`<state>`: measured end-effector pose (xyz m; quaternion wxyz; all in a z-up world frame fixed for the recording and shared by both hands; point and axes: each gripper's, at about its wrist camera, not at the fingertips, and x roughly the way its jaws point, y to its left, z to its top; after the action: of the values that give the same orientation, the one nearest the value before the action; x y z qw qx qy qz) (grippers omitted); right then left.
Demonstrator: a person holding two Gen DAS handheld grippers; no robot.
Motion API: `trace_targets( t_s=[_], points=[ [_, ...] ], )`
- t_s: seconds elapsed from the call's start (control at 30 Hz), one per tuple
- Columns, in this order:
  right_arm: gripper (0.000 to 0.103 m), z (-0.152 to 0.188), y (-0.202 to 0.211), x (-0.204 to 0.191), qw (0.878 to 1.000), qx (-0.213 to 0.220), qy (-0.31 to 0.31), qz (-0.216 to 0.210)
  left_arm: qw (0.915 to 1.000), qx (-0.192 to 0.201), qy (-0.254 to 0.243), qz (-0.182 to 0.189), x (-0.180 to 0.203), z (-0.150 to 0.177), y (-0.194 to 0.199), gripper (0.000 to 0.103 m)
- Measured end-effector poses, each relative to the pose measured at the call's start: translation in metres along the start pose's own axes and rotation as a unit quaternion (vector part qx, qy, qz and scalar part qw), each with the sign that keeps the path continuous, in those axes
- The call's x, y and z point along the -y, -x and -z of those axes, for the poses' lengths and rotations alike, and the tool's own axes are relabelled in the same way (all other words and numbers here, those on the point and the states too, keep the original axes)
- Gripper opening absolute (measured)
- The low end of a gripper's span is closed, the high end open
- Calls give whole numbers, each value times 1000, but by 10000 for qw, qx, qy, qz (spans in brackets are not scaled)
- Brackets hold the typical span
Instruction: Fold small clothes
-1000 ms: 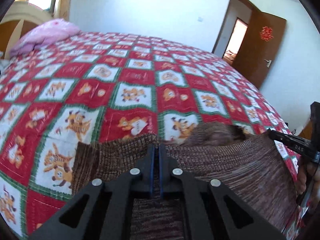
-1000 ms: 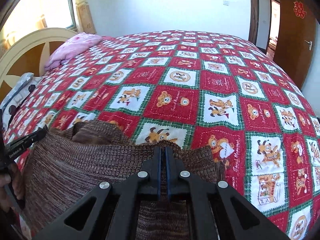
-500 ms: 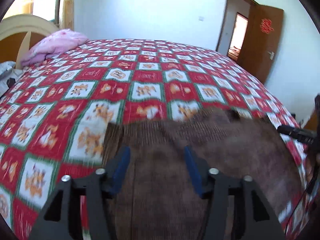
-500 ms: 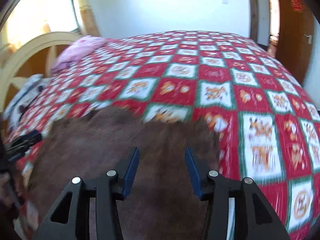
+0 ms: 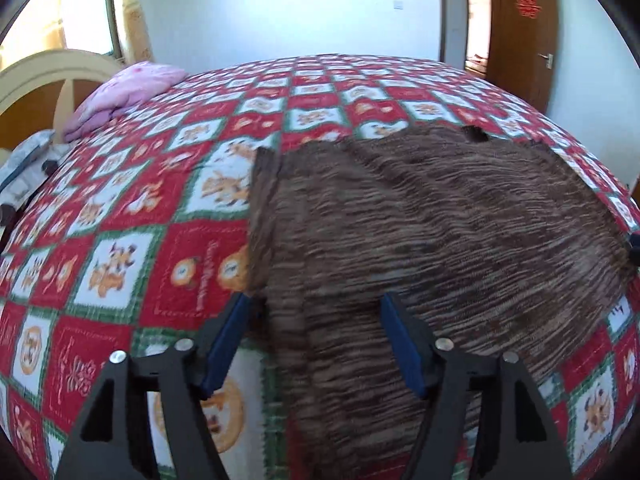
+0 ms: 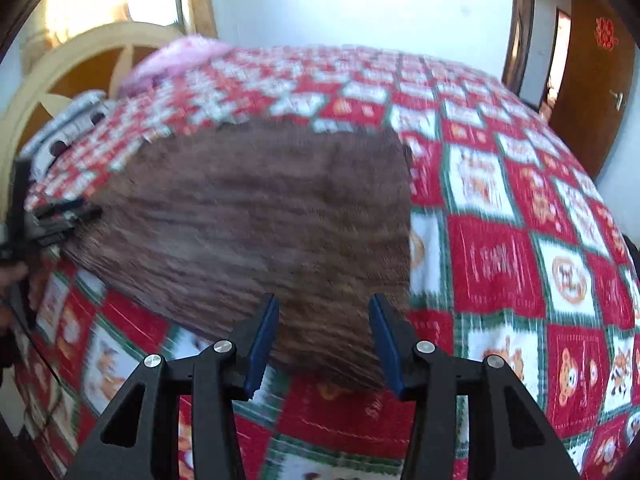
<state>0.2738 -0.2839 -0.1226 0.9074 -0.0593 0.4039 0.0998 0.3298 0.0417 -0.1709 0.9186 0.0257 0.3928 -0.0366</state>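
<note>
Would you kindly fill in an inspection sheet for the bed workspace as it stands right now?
Surface: bed under a red, white and green patchwork quilt.
Job's things: brown knit garment lying flat on the quilt, one side edge turned up.
Clutter: pink pillow and a grey patterned cloth near the headboard.
Grippers: left gripper opening, its blue fingers clear of the knit; right gripper open over the garment's near edge, holding nothing.
Cables: nothing seen.
Surroundings: cream headboard, window, white walls, brown door bearing a red ornament.
</note>
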Motion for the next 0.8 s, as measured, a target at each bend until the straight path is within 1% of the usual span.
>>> trace_targets(
  t_s=[0.03,0.07,0.1,0.13,0.17,0.2,0.27,0.33,0.43,0.5,0.57,0.63,0.7,0.8],
  points=[
    [49,-1,-2,-3,10000,17,61,-24,9999,-45,112,43,-5,1,-3,82],
    [49,0,-9,-6,9999,-85,95,-36,9995,-134,280,115,-11,2,-8,83],
    [49,2,-20,-7,9994,-332,32,-20,9989,-160,411,175,-14,3,-8,86],
    [49,7,-38,-4,9972,-741,-123,1,9974,-181,667,206,-23,3,-9,86],
    [49,9,-37,-3,9977,-633,-246,29,9969,-178,745,182,-24,4,-8,86],
    [49,9,-37,-4,9971,-698,-297,95,9966,-187,781,159,-25,5,-8,87],
    [49,6,-31,-15,9956,-838,-248,340,9973,-183,704,87,-22,9,-8,88],
    [49,2,-26,-30,9964,-764,-143,348,9981,-126,609,-11,-17,12,-7,90],
    [49,-15,-21,-64,9990,-426,82,95,9980,-78,626,-45,-18,14,-6,91],
    [49,-33,-26,-98,9991,-164,384,-83,9981,-37,617,-69,-18,16,-4,92],
    [49,-49,-33,-127,9975,-10,647,-271,9980,5,626,-106,-18,17,-4,93],
    [49,-67,-48,-153,9953,-6,773,-591,9981,42,597,-143,-17,19,-3,93],
    [49,-76,-66,-173,9939,-34,842,-714,9980,50,627,-115,-18,20,-2,94],
    [50,-65,-103,-189,9910,-584,900,-796,9978,68,651,-70,-20,21,-2,94]
  ],
)
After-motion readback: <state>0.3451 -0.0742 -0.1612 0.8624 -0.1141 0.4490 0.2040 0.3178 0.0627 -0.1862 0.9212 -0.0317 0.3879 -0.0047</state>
